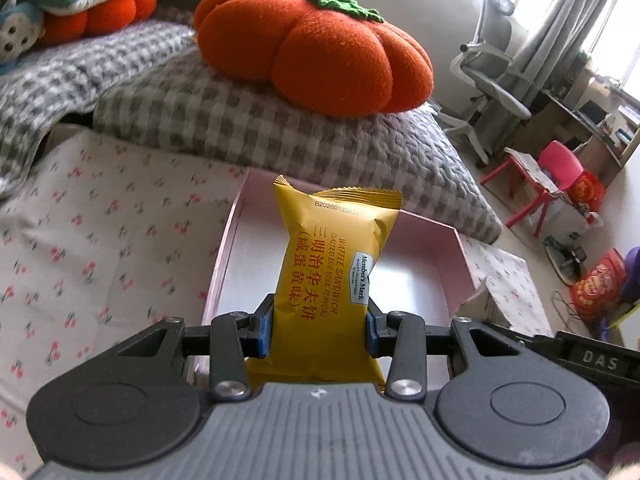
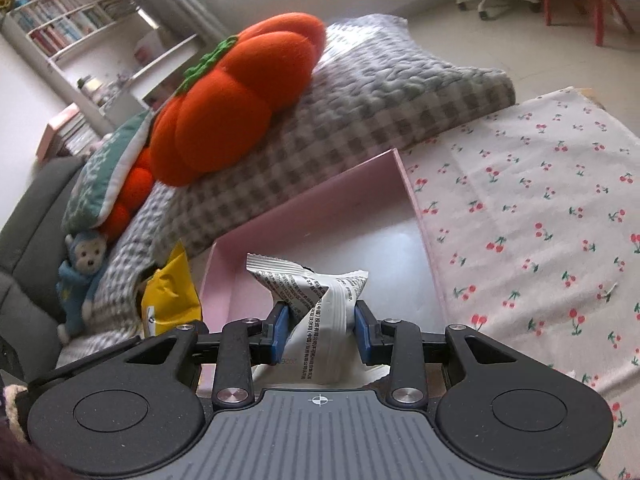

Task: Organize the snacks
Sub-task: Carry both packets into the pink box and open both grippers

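Observation:
My left gripper [image 1: 319, 330] is shut on a yellow waffle sandwich packet [image 1: 332, 264] and holds it upright over the near edge of a pink open box [image 1: 456, 264]. My right gripper [image 2: 320, 330] is shut on a white snack packet [image 2: 320, 312] with black print, held over the near part of the same pink box [image 2: 360, 192]. The yellow packet also shows at the left in the right wrist view [image 2: 170, 300], beside the box's left wall. The box's white floor shows bare around both packets.
The box lies on a cherry-print cloth [image 1: 80, 240] [image 2: 540, 220]. Behind it are a grey checked quilt [image 1: 240, 120] and an orange pumpkin cushion [image 1: 316, 48] [image 2: 236, 104]. A blue monkey toy [image 2: 82, 276] lies at the left. A chair [image 1: 492, 80] and red stool [image 1: 536, 188] stand on the floor.

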Available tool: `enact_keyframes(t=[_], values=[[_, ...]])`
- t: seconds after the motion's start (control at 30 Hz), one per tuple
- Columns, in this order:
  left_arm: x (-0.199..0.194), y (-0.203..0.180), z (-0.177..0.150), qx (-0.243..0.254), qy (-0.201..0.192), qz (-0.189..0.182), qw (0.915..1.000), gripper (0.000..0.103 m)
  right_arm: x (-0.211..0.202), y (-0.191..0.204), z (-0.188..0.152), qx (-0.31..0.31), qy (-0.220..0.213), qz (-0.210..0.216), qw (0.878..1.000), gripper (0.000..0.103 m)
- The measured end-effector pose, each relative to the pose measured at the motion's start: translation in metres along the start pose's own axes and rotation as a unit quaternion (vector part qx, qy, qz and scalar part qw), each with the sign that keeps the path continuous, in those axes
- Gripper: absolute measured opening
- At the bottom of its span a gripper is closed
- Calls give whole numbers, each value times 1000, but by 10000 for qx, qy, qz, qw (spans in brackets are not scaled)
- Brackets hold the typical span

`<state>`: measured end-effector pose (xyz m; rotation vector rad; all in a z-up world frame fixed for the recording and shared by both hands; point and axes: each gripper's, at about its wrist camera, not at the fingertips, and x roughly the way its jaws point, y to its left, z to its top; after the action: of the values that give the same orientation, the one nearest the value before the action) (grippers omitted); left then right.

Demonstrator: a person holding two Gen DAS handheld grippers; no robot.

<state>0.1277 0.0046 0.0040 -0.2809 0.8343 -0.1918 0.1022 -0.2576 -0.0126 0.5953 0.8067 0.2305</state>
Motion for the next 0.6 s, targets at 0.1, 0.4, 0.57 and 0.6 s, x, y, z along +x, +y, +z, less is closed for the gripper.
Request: enact_keyframes(t=[0.1,0.4,0.57,0.6], values=[[14,-3,-1,9,9,125,9999,38,4,-2,1,-111,-89,-212,9997,34],[27,-7,-12,340,39,442,9984,38,15,-6,-3,-231,-24,-388,9990,34],[30,-2,-14,330,82,493,9982,38,17,-4,-5,-314,-31,-414,9986,34],[31,-2,-15,331,89,494,9982,38,17,-4,-5,-329,-29,-423,9986,34]])
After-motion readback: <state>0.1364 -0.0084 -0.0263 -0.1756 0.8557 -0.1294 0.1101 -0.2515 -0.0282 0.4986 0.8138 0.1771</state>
